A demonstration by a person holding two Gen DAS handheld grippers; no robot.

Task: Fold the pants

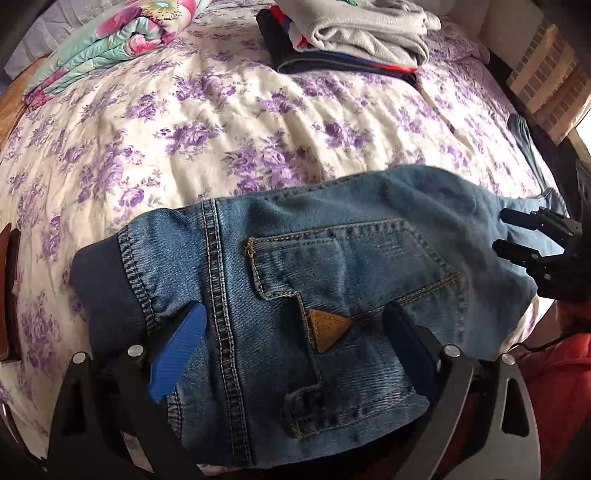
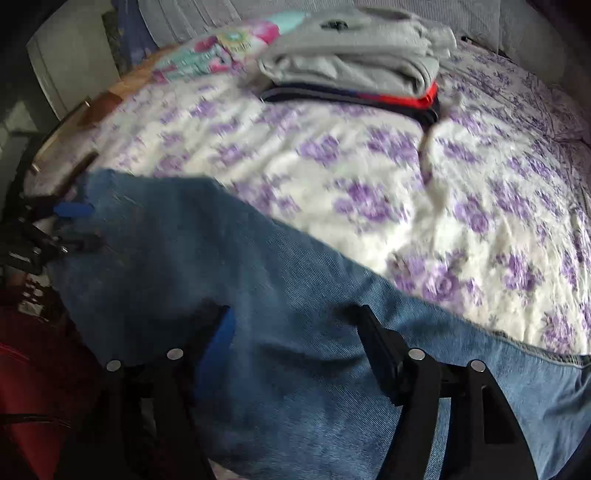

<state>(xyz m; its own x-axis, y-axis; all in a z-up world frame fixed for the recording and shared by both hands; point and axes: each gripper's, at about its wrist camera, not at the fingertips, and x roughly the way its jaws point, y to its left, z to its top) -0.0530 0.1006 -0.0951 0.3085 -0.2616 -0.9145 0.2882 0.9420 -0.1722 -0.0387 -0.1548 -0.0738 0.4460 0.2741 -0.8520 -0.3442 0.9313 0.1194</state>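
- Surface: a bed covered by a white quilt with purple flowers (image 1: pixel 229 122) fills both views.
- Task item: blue denim jeans (image 1: pixel 295 280) lie on the quilt's near part, directly under and ahead of both tools. The back pocket and a tan triangular patch (image 1: pixel 328 330) face up.
- Left gripper (image 1: pixel 291 332): jaws spread wide, one finger at each side of the pocket area. The blue pads (image 1: pixel 181 354) rest against or just over the denim; no fabric is pinched between them. A dark ribbed waistband (image 1: pixel 99 291) lies to the left of its left finger.
- Right gripper (image 2: pixel 293 336): jaws likewise spread, fingers over the leg fabric (image 2: pixel 258 295). This view is motion-blurred, so contact with the cloth cannot be confirmed.
- In the left wrist view, the right gripper appears far right of the left tool, at the denim's edge.
- Ahead of both tools, well apart from the jeans: a stack of folded clothes (image 1: pixel 354 33), grey garment on top.
- Ahead-left: a folded floral blanket (image 1: pixel 103 44).
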